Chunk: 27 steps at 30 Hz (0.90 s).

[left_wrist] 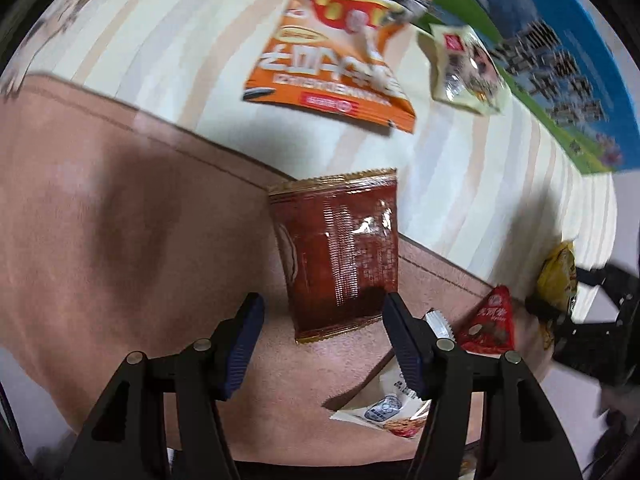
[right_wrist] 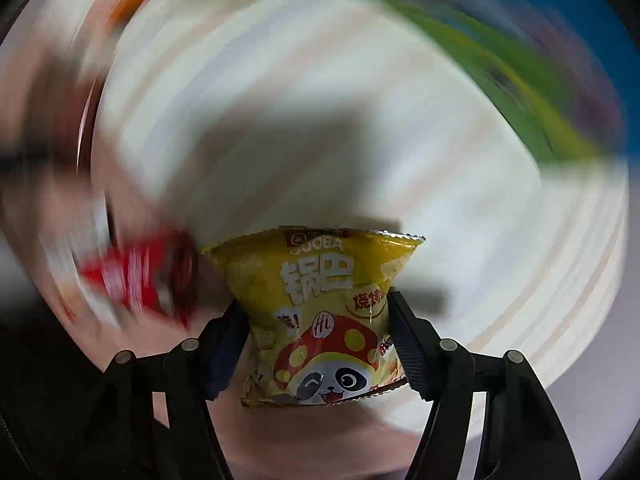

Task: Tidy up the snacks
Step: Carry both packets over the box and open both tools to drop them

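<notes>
The right gripper (right_wrist: pixel 318 344) is clamped on a yellow snack bag (right_wrist: pixel 320 312), its pads pressed into both sides; everything behind is blurred. The left gripper (left_wrist: pixel 324 344) seems to pinch the lower end of a brown packet (left_wrist: pixel 340 256) over a pink cloth (left_wrist: pixel 120 220), though contact is unclear. Beyond lie an orange bag (left_wrist: pixel 332 52) and a cream packet (left_wrist: pixel 464 68).

The brown packet (left_wrist: pixel 340 252) was glossy, crinkled foil; the yellow packet (right_wrist: pixel 324 312) shiny plastic film. The pink mat (left_wrist: pixel 120 220) looked matt, soft cloth. Ribbed rubbery pads (left_wrist: pixel 244 348) lined the fingers.
</notes>
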Tool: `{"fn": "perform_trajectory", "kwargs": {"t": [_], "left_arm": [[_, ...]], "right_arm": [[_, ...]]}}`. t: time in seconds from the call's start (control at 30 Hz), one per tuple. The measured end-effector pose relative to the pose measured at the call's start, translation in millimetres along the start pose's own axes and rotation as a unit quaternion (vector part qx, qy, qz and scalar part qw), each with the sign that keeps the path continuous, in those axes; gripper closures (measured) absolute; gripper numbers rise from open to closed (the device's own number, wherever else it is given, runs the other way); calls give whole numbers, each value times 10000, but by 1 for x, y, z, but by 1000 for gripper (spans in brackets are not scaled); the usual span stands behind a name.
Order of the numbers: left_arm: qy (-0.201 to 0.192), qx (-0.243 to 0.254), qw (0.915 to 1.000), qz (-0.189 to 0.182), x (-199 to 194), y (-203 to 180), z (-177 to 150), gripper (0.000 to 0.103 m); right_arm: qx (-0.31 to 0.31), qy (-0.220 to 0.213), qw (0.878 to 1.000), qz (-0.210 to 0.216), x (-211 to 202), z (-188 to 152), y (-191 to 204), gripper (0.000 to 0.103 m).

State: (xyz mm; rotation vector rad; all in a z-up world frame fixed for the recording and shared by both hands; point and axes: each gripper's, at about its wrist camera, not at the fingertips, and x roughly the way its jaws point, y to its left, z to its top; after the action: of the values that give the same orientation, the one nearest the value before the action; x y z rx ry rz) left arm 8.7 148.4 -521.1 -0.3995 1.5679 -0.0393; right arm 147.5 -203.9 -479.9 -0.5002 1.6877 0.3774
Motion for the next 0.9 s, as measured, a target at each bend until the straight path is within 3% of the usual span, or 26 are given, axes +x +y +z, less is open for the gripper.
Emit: {"fn": "perform_trajectory", "kwargs": {"t": [0.07,0.13,0.2,0.3,0.43,0.57,0.67,0.77,0.9], "left_arm": [[78,-175,9997,-149,4,9,2,44],[240,-389,9985,-317,12,14,4,44],[295,-467,9978,-370,21,16,8,44],[25,-178,9998,-108,22,4,12,46],[-292,596,9972,348,21,-20,13,47],[-431,1020,9916,669,24,-31,9,47],[-393,1037,9916,666,23,-28,4,48],[-404,971,9929,548,24,-32,0,48],[-427,974,9940,246,-10,-41,7,48]], "right_arm": [[1316,-340,9879,748,-7,-7,-38,34],[2155,-442,9633,1541,-8,-18,-61,33],[2504,-515,9471,1939,-12,-24,-73,17],[2395,-742,9532,1689,-28,-30,-79,15],[2248,-791,9617,1355,-39,-29,-59,15],[2392,-759,9611,1149,-14,-18,-26,16],[2500,-867,9610,809,-1,-20,-18,47],[2619,-1064,9551,887,-3,-30,-17,52],[2726,-1349,9448,1219,-23,-44,-17,53]]}}
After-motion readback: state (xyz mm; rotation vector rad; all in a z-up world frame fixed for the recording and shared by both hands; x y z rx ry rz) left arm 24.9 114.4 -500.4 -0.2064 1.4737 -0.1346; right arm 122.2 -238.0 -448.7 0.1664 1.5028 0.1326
